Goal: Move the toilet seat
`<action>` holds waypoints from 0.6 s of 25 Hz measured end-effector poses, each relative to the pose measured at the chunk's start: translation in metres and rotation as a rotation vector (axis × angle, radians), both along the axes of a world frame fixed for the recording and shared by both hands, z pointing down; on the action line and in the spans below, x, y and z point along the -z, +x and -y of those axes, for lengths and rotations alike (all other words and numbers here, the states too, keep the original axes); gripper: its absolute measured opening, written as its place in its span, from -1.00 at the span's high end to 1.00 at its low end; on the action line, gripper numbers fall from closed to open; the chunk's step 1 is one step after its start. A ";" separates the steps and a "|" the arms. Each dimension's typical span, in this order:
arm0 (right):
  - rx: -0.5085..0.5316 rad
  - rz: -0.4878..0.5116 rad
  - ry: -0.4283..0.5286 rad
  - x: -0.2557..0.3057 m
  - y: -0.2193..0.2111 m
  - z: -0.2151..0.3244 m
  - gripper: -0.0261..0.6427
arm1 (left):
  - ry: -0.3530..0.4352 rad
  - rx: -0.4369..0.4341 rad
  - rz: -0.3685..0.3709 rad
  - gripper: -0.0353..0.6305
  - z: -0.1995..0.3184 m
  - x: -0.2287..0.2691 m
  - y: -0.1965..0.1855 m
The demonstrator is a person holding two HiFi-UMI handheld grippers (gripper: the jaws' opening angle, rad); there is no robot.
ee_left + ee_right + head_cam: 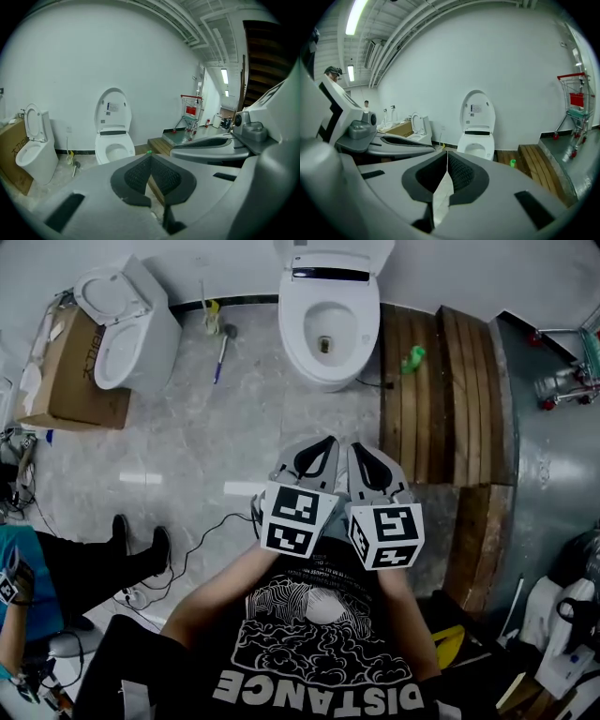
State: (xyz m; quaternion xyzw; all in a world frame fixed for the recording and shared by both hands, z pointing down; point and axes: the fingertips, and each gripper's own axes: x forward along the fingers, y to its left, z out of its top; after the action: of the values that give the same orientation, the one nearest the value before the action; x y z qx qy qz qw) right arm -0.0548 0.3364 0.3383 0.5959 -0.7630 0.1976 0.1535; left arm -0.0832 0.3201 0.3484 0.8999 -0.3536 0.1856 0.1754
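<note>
1. Jaws: your left gripper (pixel 151 164) has its pads pressed together with nothing between them. Your right gripper (pixel 447 161) is likewise clenched and empty.
2. Writing: your black T-shirt (pixel 323 652) reads "DISTANCE", upside down in the head view. The labels inside the raised lid (pixel 112 108) are too small to read. The print on the cardboard box (pixel 70 362) is not legible. The left cube (pixel 298 519) and the right cube (pixel 386 535) each carry black-and-white square markers.
3. Pose: you hold both grippers side by side before your chest, just beside one another. Both point forward and slightly downward, toward the toilet (pixel 328 329). Your bare forearms extend from the T-shirt sleeves to the cubes.
4. Task item: the toilet seat (pixel 298 334) appears to lie flat on the bowl. The toilet stands against the far wall, well apart from both grippers, with its lid upright.
5. Surroundings: a second toilet (pixel 131 329) stands at the left, just beside the cardboard box.
</note>
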 end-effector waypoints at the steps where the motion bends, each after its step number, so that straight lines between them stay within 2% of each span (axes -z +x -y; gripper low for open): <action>1: 0.004 0.002 -0.002 0.000 0.007 0.007 0.87 | 0.000 0.003 0.003 0.86 0.006 0.000 0.007; 8: 0.019 0.032 -0.019 -0.002 0.050 0.053 0.87 | -0.007 0.025 0.024 0.86 0.054 -0.001 0.050; 15: 0.045 0.074 -0.044 -0.011 0.087 0.080 0.86 | -0.029 0.038 0.059 0.86 0.076 -0.012 0.088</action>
State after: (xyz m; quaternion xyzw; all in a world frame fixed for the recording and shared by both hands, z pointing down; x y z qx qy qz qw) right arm 0.0327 0.2566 0.3497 0.5673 -0.7770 0.2326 0.1426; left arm 0.0046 0.2439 0.3605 0.8845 -0.3728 0.2141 0.1815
